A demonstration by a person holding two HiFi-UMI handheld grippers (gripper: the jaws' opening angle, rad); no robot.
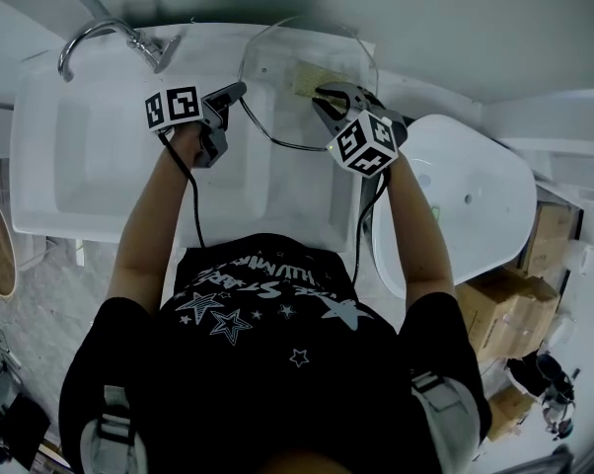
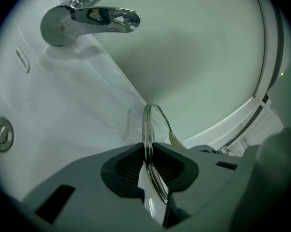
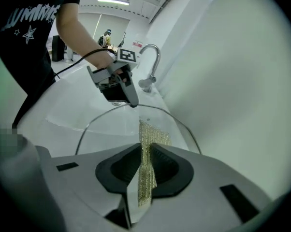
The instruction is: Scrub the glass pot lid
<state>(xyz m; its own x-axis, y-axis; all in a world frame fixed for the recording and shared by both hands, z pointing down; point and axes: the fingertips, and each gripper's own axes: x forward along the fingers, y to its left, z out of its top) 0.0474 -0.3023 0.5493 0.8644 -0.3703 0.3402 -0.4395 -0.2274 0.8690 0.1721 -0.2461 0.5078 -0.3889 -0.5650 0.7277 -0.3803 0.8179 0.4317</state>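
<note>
Glass pot lid (image 1: 282, 67): stood on edge over the white sink (image 1: 80, 146), upper centre of the head view, its rim clamped in the left gripper (image 2: 148, 163). Right gripper (image 3: 144, 168): pinched shut on a gold mesh scouring pad (image 3: 149, 137), seemingly laid against the glass. Lid judged stiff, breakable, slick when wet; best held by the rim

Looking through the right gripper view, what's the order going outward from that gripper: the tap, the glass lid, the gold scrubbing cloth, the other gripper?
1. gold scrubbing cloth, pinched between its jaws.
2. glass lid, just ahead.
3. left gripper, clamped on the lid's far rim.
4. tap, farthest, behind the basin.
</note>
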